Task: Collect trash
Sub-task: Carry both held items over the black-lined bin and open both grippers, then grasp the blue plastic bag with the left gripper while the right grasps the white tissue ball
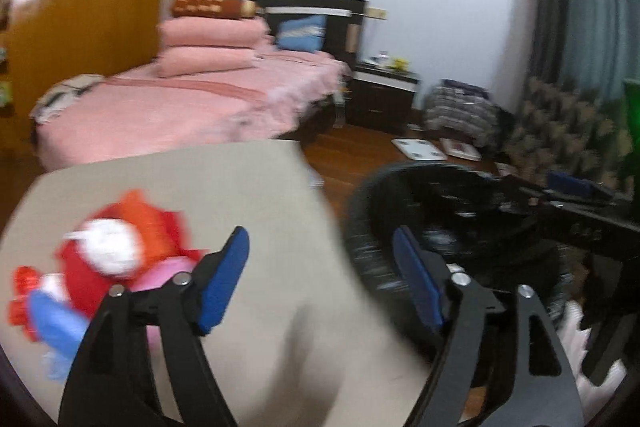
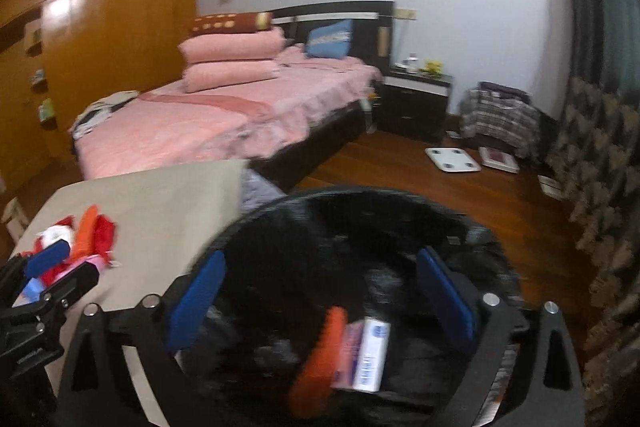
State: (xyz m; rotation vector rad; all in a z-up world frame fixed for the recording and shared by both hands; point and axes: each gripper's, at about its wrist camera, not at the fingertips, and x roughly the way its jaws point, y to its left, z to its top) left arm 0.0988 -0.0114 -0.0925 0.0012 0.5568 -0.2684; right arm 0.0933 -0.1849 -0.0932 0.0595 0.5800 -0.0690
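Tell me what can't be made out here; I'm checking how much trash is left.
- Trash pile on the table: left wrist view, motion blur; single items unclear. In the right wrist view the left gripper covers part of it.
- Bin contents: right wrist view, dark and blurred; only an orange piece and a white box show.
- Bin's lower part: cut off by the right gripper.

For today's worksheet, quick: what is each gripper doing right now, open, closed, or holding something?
Left gripper: open, holding nothing, between the table and the black bin.
Right gripper: open, holding nothing, over the bin.
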